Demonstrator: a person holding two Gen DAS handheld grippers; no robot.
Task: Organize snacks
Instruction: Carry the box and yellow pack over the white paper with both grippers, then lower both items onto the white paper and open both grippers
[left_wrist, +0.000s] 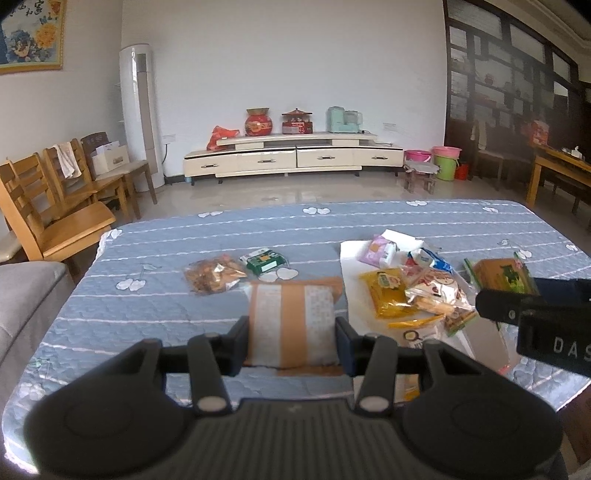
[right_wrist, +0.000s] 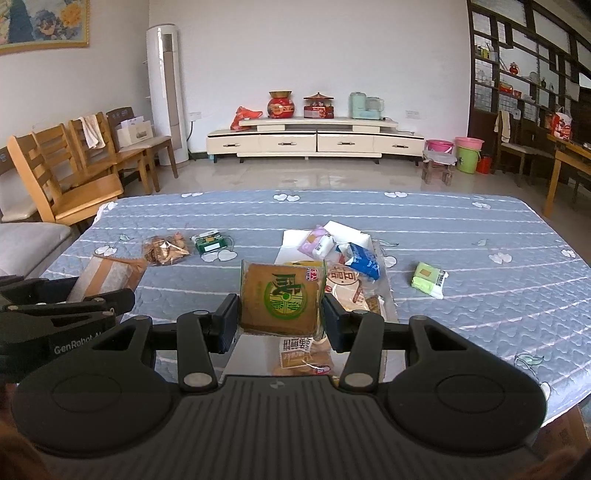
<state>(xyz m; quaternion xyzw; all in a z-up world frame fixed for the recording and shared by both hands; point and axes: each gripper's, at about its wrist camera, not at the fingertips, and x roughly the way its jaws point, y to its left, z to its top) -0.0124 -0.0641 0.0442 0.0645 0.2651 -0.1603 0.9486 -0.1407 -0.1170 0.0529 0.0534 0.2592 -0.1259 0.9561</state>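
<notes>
My left gripper (left_wrist: 291, 332) is shut on a tan and white striped snack packet (left_wrist: 291, 317), held just above the blue quilted tablecloth (left_wrist: 155, 314). My right gripper (right_wrist: 280, 317) is shut on a brown packet with a green logo (right_wrist: 282, 295), held over a pile of mixed snacks (right_wrist: 351, 273) on a white sheet (right_wrist: 291, 240). In the left wrist view the same pile (left_wrist: 406, 288) lies to the right of the striped packet. A clear bag of brown snacks (left_wrist: 212, 275) and a small green packet (left_wrist: 266, 260) lie apart at the left.
A light green packet (right_wrist: 428, 277) lies alone right of the pile. Wooden chairs (left_wrist: 55, 206) and a grey sofa (left_wrist: 22, 302) stand by the table's left edge. The table's far half is bare cloth. A TV cabinet (right_wrist: 314, 142) stands at the far wall.
</notes>
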